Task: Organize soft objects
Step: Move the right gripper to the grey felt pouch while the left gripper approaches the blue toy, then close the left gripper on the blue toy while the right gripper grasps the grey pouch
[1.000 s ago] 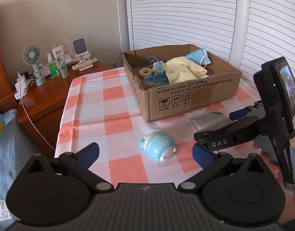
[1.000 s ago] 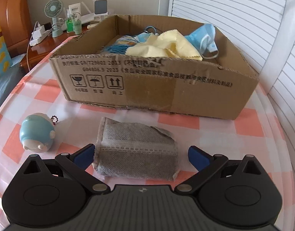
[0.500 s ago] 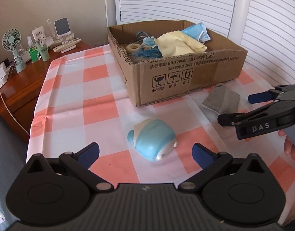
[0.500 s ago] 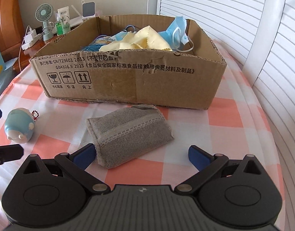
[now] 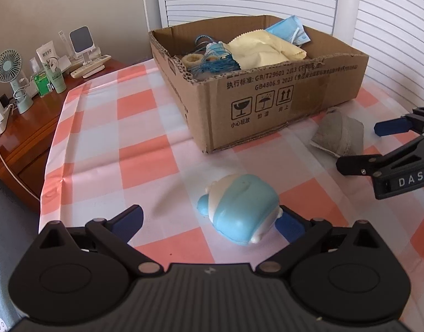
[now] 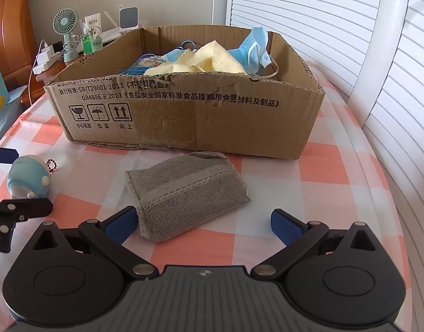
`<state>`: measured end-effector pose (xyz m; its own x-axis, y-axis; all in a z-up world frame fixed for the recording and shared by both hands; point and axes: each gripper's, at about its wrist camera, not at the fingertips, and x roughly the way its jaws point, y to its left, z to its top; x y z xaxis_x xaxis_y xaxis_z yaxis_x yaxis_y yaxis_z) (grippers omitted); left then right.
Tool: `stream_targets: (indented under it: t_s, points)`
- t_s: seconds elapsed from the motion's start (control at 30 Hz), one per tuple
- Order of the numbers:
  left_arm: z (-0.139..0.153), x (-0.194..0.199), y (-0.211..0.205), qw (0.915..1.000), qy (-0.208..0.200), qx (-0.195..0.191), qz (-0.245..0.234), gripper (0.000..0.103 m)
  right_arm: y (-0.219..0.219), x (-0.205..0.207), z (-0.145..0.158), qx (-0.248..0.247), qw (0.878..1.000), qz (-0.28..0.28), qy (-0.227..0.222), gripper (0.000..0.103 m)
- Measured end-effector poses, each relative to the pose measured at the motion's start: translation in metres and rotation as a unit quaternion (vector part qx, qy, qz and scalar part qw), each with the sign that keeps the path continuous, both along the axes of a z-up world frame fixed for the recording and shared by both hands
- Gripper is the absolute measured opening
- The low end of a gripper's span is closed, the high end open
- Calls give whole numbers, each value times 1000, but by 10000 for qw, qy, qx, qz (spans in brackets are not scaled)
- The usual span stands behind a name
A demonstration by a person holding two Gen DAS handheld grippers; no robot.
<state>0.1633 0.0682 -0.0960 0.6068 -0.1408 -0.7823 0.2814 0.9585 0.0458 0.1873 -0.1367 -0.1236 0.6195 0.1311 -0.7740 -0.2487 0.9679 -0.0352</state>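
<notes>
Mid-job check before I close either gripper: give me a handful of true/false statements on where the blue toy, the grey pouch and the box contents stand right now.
1. The left gripper is open around the blue plush toy. True.
2. The grey fabric pouch already lies in the cardboard box. False: it lies on the checked tablecloth in front of the box.
3. The right gripper is shut on the pouch. False: its jaws are open, the pouch between them.
4. A yellow cloth and a blue face mask are in the box. True.
5. The toy lies to the pouch's right. False: left.
</notes>
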Motion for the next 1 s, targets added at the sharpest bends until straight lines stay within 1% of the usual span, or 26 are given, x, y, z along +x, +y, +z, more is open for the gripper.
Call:
stream_targets:
  t_s: [0.07,0.13,0.2,0.37,0.47,0.53,0.6,0.7,0.83,0.9,1.0]
  points:
    - [-1,5,1,10000,-21,-59,16,99,0,-1,0,0,10000,3,-7,103]
    - [-2,10,2,9998,13,-176,55,95,0,0,0,-1,10000,11,-5,103]
    - [-1,11,3,9995,60,-308,51,88,0,0,0,-1,10000,22,-2,103]
    - [1,3,1,9992,118,-359,-132,86,0,-1,0,6,10000,25,-26,103]
    - [2,-3,2,9991,90,-368,-166,73,0,-1,0,8,10000,24,-33,103]
    - [4,-3,4,9989,71,-441,-132,66,0,-1,0,6,10000,24,-29,103]
    - [5,-3,4,9987,60,-501,-95,55,0,-1,0,5,10000,23,-25,103]
    - [7,-6,2,9984,54,-564,-83,54,0,-2,0,10,10000,30,-42,103]
    - [7,-10,2,9979,55,-646,94,53,-1,-5,-1,14,9999,93,-97,103]
    - [7,-12,3,9973,60,-718,147,53,-1,-5,-1,27,9997,192,-123,103]
    - [7,-15,2,9972,49,-717,183,53,-1,1,0,39,9988,480,-92,103]
